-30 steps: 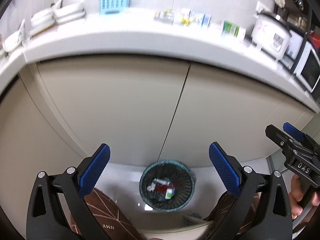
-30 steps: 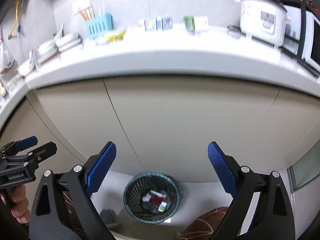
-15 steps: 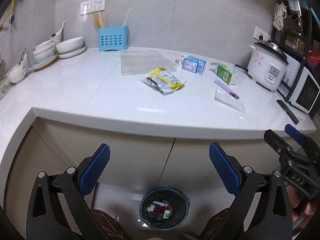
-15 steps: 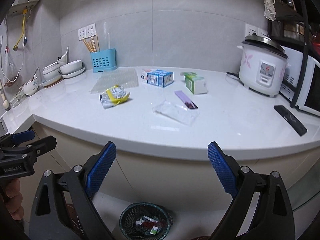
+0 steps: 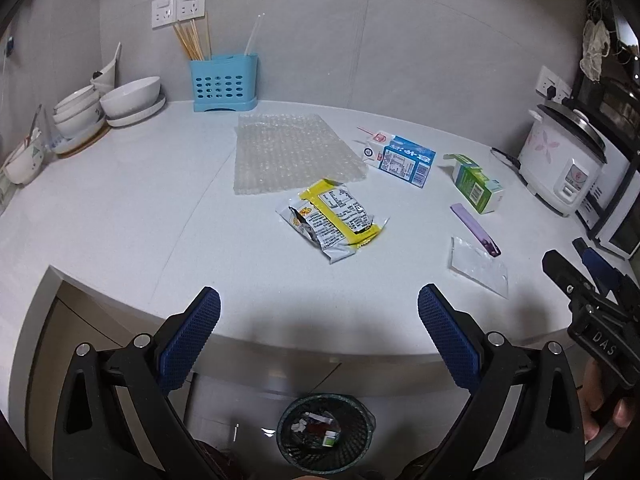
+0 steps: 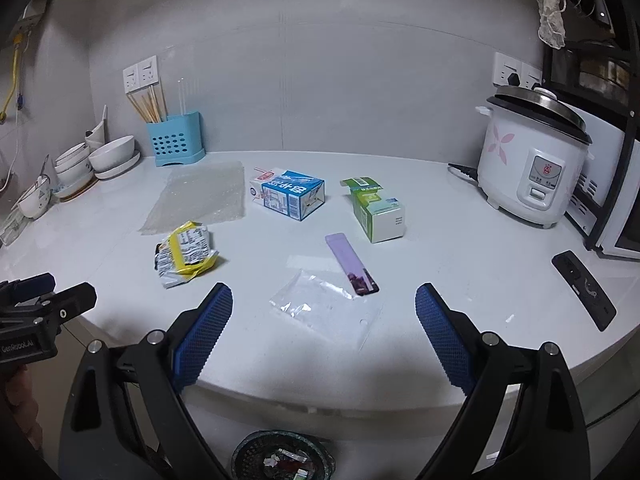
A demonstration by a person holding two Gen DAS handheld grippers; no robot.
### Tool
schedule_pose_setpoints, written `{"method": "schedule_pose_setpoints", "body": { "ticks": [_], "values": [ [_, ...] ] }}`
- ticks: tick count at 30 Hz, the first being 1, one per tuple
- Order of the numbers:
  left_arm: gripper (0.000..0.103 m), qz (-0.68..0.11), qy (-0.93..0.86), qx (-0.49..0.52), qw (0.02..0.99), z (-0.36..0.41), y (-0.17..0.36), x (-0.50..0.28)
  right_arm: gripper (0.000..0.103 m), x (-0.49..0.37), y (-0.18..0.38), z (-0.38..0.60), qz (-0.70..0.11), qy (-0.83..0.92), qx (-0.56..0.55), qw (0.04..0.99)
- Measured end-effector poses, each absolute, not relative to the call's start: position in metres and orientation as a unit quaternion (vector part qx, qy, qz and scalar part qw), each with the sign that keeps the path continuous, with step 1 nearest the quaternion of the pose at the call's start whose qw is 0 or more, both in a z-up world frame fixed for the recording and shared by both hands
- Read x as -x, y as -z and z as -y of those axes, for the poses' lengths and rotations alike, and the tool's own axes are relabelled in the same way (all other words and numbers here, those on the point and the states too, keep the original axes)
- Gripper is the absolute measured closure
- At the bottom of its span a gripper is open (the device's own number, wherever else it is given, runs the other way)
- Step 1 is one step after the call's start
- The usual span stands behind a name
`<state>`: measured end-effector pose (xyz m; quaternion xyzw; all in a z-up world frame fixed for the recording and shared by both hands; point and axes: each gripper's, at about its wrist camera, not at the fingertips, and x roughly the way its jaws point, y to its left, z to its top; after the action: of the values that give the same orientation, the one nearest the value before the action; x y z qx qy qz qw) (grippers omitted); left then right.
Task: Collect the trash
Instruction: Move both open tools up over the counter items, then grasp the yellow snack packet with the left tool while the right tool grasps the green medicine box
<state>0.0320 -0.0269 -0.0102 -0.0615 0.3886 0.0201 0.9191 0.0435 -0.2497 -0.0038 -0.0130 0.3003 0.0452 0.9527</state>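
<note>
left tongs [image 5: 319, 326]: spread wide, empty | bench [image 5: 120, 216]: yellow wrapper [image 5: 334, 216], bubble wrap [image 5: 292, 152], blue carton [image 5: 402, 159] | floor: mesh bin [image 5: 324, 432] holding scraps

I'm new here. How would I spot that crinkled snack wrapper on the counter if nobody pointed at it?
Start at the white counter and find the blue utensil holder against the back wall. In front of it lies a clear sheet of bubble wrap, and the snack wrapper lies at that sheet's near edge. It is the only crumpled silver packet with a yellow band; the other packages nearby are boxes or flat clear plastic.
</note>
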Motion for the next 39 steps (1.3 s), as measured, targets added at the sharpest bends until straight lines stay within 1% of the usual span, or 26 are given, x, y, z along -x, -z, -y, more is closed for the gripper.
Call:
{"method": "schedule_pose_setpoints", "body": {
  "ticks": [9, 21, 30, 34, 37, 39],
  "values": [
    [0.006, -0.42, -0.033, 0.055, 0.905, 0.027, 0.027, -0.094, 0.014, -0.119, 0.008, 0.269, -0.33, -0.024, 0.008, 0.944],
    [0.006, -0.46, -0.044, 0.053, 0.885, 0.043, 0.056, -0.168, 0.014, -0.209, 0.032, 0.279, -0.363, 0.0, 0.018, 0.932],
    [0.006, -0.483, -0.051, 0.05, 0.873, 0.049, 0.08, -0.202, 0.014, -0.257, 0.049, 0.284, -0.387, 0.018, 0.017, 0.922],
    [0.006, -0.489, -0.055, 0.046, 0.87, 0.049, 0.086, -0.211, 0.014, -0.275, 0.061, 0.289, -0.411, 0.022, 0.007, 0.911],
    [0.009, -0.495, -0.059, 0.043, 0.866, 0.049, 0.09, -0.216, 0.014, -0.282, 0.067, 0.29, -0.419, 0.024, 0.004, 0.907],
    [0.011, -0.494, -0.065, 0.035, 0.866, 0.049, 0.091, -0.218, 0.019, -0.285, 0.07, 0.29, -0.423, 0.027, 0.005, 0.906]
  ]
}}
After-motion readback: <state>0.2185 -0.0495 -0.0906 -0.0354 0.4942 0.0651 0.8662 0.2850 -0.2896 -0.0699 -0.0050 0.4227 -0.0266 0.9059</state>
